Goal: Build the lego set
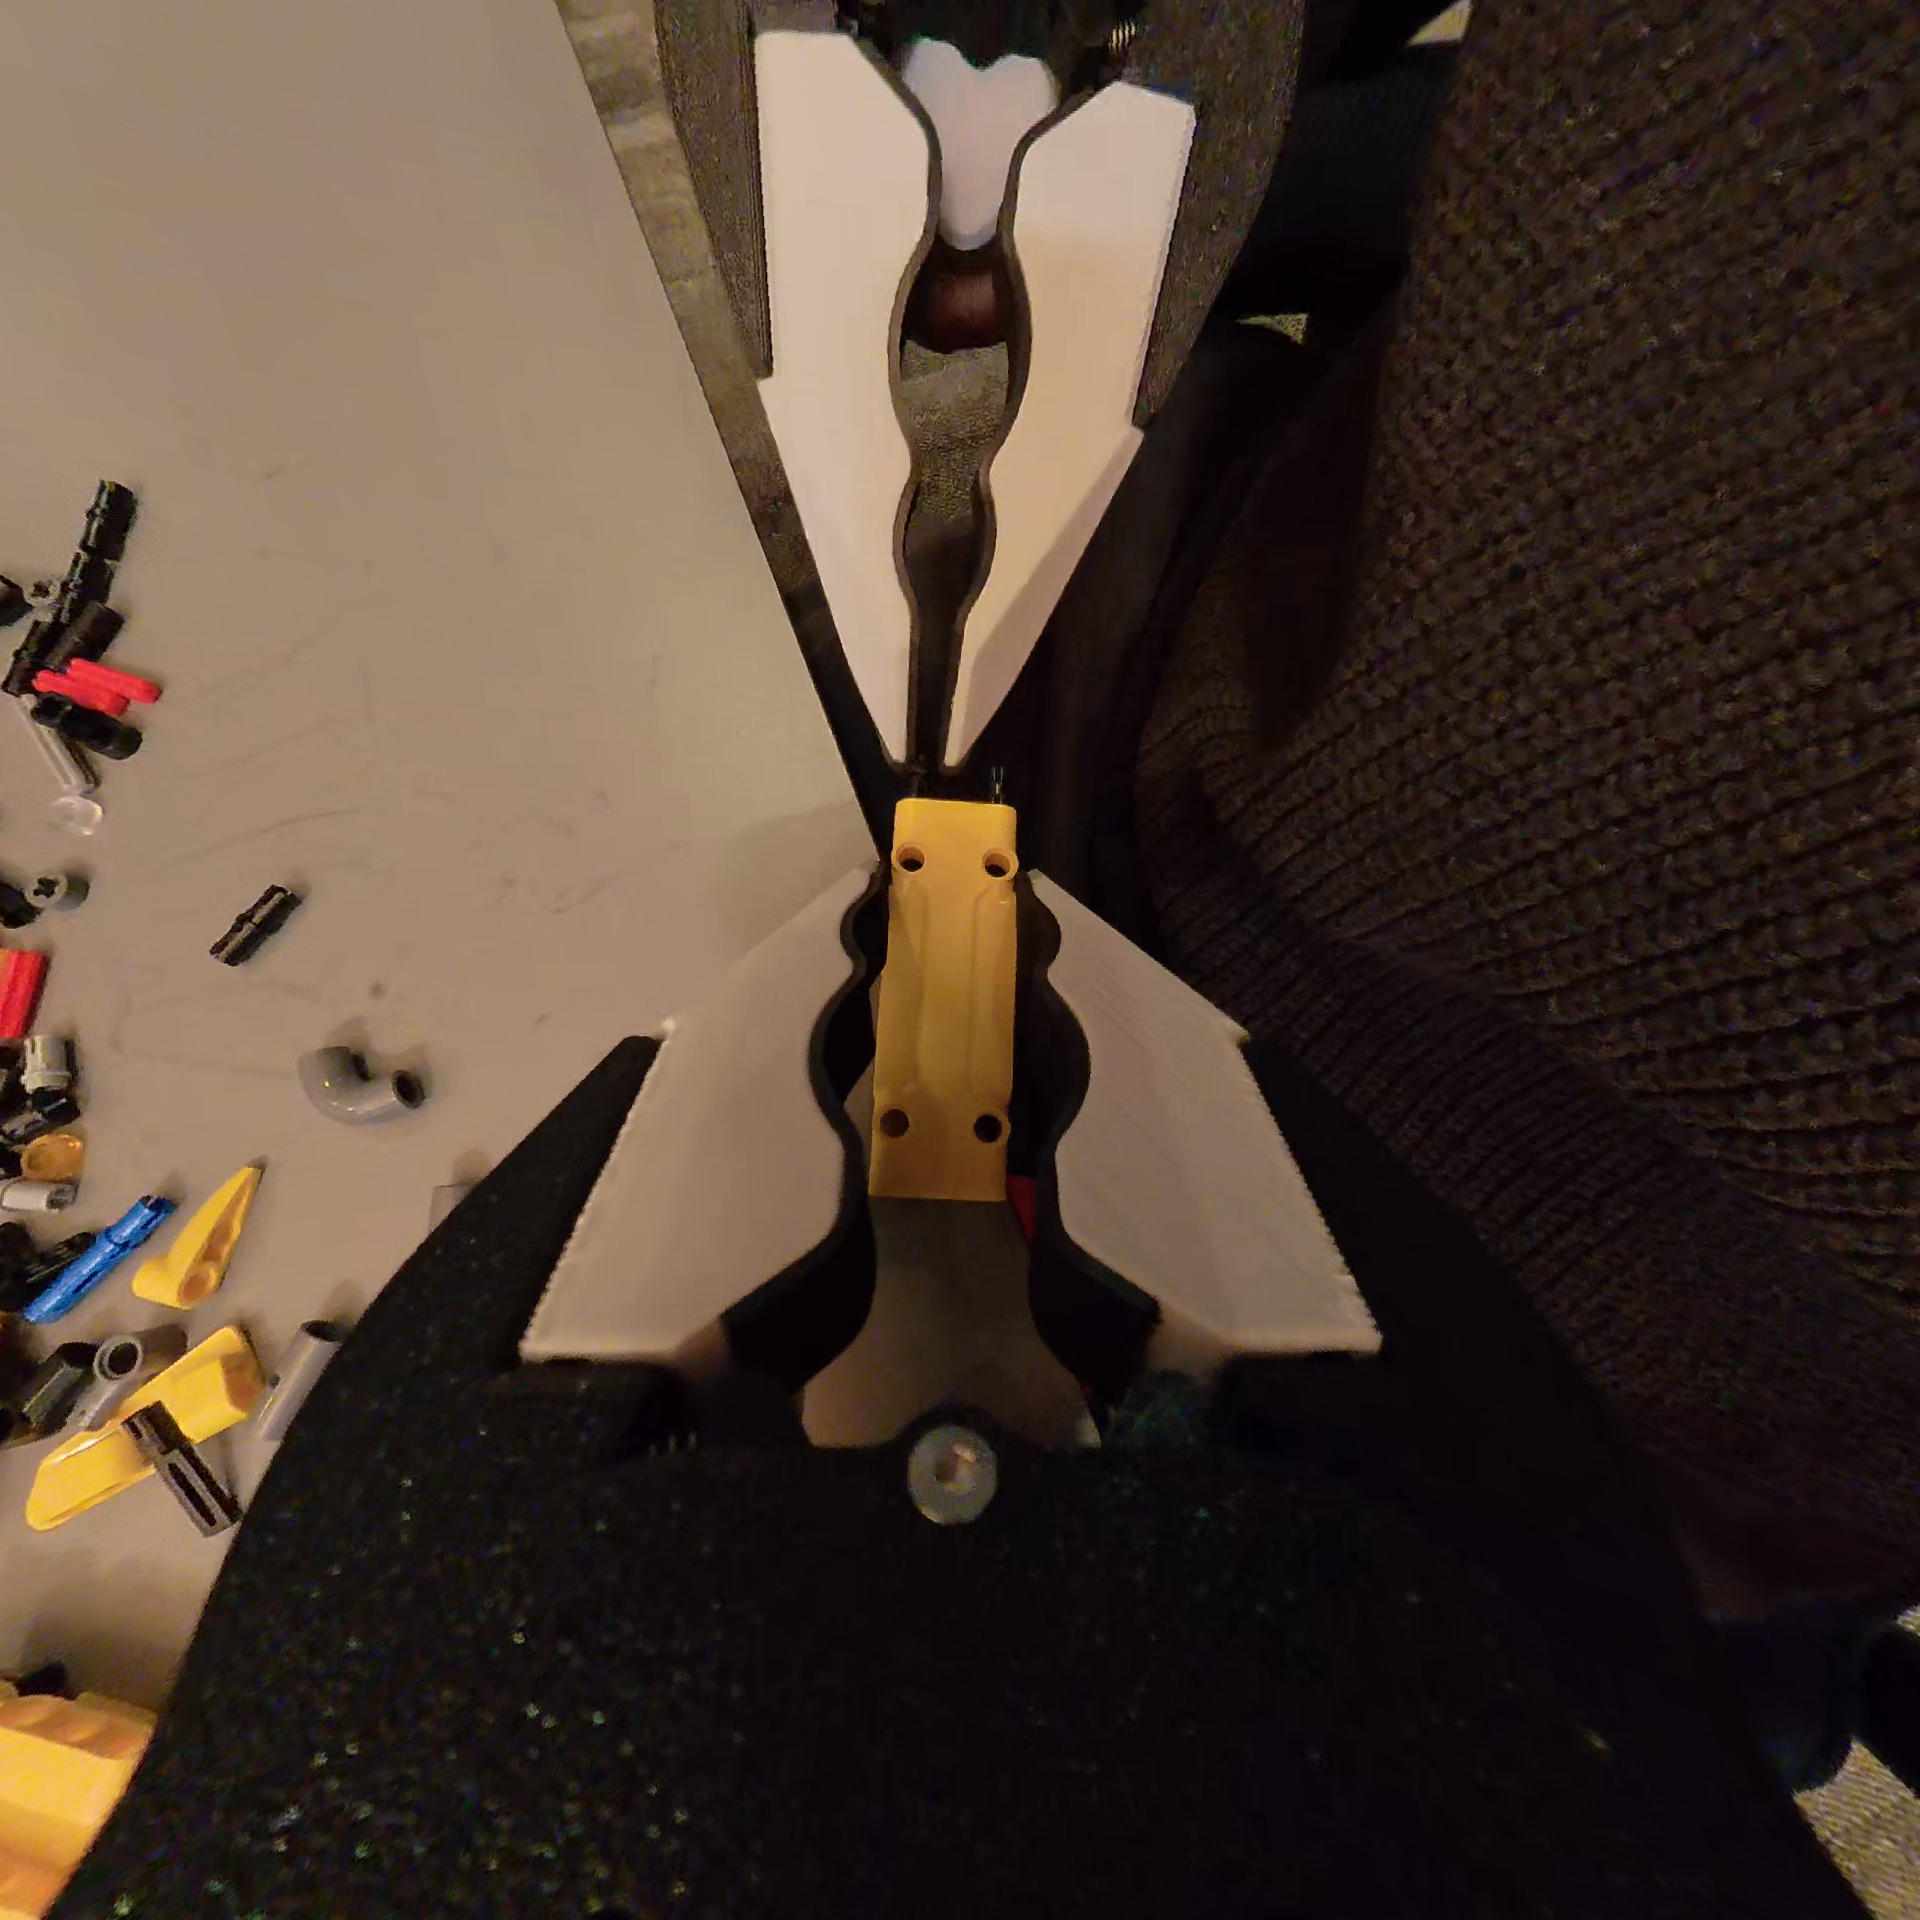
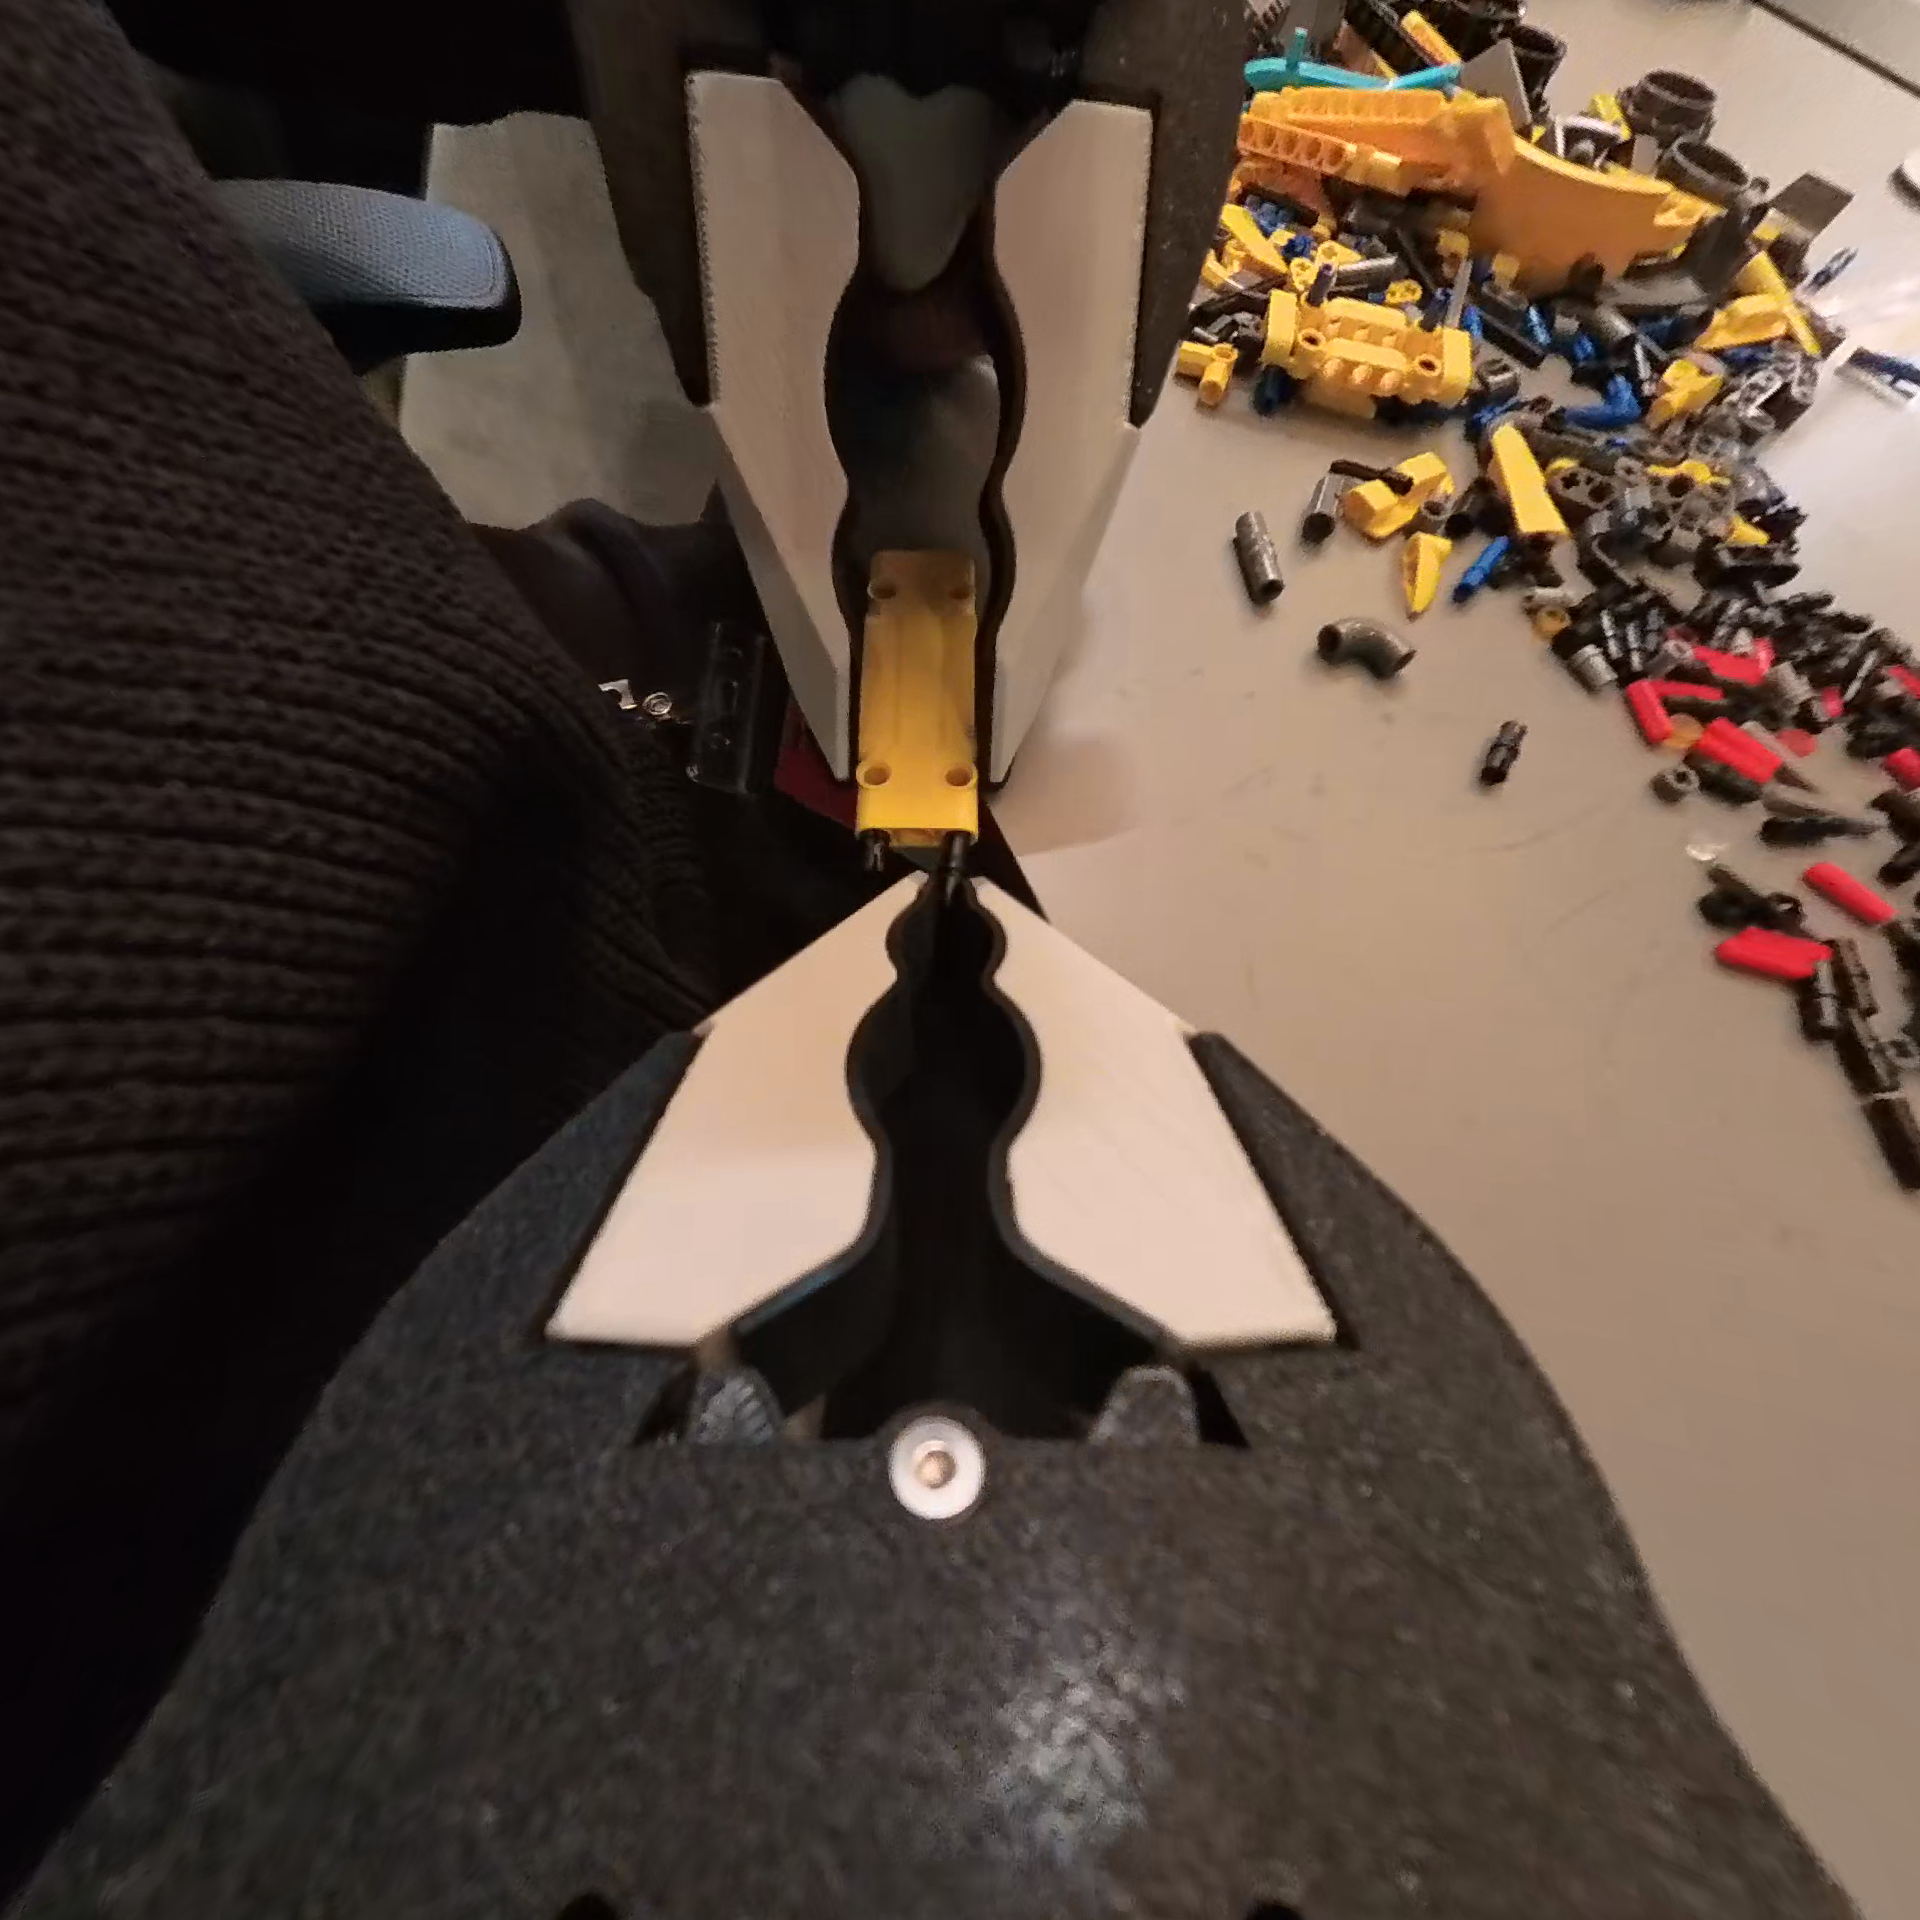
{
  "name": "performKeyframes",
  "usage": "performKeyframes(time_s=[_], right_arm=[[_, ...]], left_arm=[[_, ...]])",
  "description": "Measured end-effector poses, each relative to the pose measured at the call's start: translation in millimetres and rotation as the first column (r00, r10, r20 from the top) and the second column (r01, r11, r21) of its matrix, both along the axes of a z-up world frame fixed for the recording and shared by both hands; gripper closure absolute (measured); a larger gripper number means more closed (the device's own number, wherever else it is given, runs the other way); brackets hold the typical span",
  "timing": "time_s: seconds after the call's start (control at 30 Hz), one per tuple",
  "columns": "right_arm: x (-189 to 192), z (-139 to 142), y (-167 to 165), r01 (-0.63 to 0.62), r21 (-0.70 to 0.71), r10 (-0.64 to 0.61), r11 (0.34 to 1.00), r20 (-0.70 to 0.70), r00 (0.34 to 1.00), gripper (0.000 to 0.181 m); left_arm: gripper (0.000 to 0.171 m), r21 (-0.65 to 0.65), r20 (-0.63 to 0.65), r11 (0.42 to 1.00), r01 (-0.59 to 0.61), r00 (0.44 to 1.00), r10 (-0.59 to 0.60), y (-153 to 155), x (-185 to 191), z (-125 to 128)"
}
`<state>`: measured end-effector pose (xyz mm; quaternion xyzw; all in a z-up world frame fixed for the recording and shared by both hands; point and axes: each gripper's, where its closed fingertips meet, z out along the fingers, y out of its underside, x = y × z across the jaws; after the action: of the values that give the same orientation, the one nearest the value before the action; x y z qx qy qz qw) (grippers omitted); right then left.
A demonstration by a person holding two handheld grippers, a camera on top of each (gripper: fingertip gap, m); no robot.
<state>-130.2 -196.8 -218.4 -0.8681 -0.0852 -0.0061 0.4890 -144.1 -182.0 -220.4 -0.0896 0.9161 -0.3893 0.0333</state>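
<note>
Left claw [image 1: 951,883] grips yellow brick [image 1: 943,1008] beside grey table [image 1: 416,520].

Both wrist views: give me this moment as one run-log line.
left gripper: shut on yellow panel | right gripper: shut on black pin at panel's end | grippers tip to tip | loose parts on table

Your right gripper [image 2: 948,891] pinches a thin black pin [image 2: 950,868] at its fingertips, the pin meeting the end of the yellow brick [image 2: 918,698] clamped in your left gripper [image 2: 918,774] opposite. A second black pin [image 2: 874,854] sticks out beside it. A loose brick pile [image 2: 1621,436] covers the grey table [image 2: 1299,935] to the right.
</note>
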Motion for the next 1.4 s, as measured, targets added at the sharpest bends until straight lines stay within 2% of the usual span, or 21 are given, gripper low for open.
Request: performKeyframes(time_s=[0.2, 0.4, 0.63, 0.87, 0.9, 0.97, 1.07, 1.17, 1.23, 1.3, 1.4], right_arm=[[-2.3, 8.9, 4.7, -0.030, -0.025, 0.033, 0.999, 0.142, 0.989, 0.178], [-1.3, 6.0, 4.8, -0.023, -0.007, 0.023, 1.000, 0.051, 0.998, 0.177], [12.2, 15.6, 0.0, 0.080, 0.065, -0.078, 0.995, -0.036, 0.996, 0.177], [29.6, 23.6, -2.5, 0.165, 0.093, -0.160, 0.982, -0.051, 0.986, 0.177], [30.7, 24.4, -2.2, 0.169, 0.096, -0.164, 0.981, -0.057, 0.985, 0.177], [30.7, 27.3, -0.7, 0.171, 0.110, -0.162, 0.979, -0.080, 0.983, 0.177], [28.0, 37.0, 3.5, 0.166, 0.164, -0.143, 0.972, -0.146, 0.979, 0.177], [23.8, 52.9, 8.0, 0.162, 0.252, -0.101, 0.954, -0.238, 0.966, 0.177], [20.1, 61.5, 9.8, 0.151, 0.295, -0.065, 0.944, -0.283, 0.957, 0.177], [17.3, 65.6, 10.8, 0.138, 0.310, -0.048, 0.941, -0.282, 0.958, 0.177], [10.8, 71.3, 12.1, 0.104, 0.334, -0.015, 0.937, -0.258, 0.966, 0.177]], left_arm=[[0.148, -0.002, -0.007, 1.000, 0.000, 1.000, 0.000, -1.0, 0.4, 0.4], [0.148, 0.002, 0.010, 1.000, 0.000, 1.000, 0.000, -2.1, 0.6, 0.7], [0.148, 0.004, 0.026, 1.000, -0.011, 1.000, 0.011, -2.7, 2.2, 1.9], [0.146, -0.003, -0.004, 0.989, -0.146, 0.989, 0.146, 11.8, 18.8, 3.1], [0.141, -0.006, -0.002, 0.987, -0.160, 0.987, 0.160, 13.0, 19.9, 4.2], [0.117, -0.036, 0.012, 0.983, -0.178, 0.984, 0.179, 12.6, 21.0, 10.3], [0.113, -0.153, -0.003, 0.965, -0.212, 0.977, 0.214, 5.8, 22.0, 30.5], [0.114, -0.304, -0.130, 0.910, -0.281, 0.959, 0.252, -3.3, 24.4, 52.1], [0.123, -0.368, -0.195, 0.872, -0.323, 0.944, 0.267, -5.1, 27.8, 60.3], [0.136, -0.389, -0.199, 0.859, -0.332, 0.941, 0.274, -3.8, 29.0, 62.4], [0.142, -0.414, -0.238, 0.857, -0.307, 0.945, 0.224, -8.0, 20.6, 64.4]])
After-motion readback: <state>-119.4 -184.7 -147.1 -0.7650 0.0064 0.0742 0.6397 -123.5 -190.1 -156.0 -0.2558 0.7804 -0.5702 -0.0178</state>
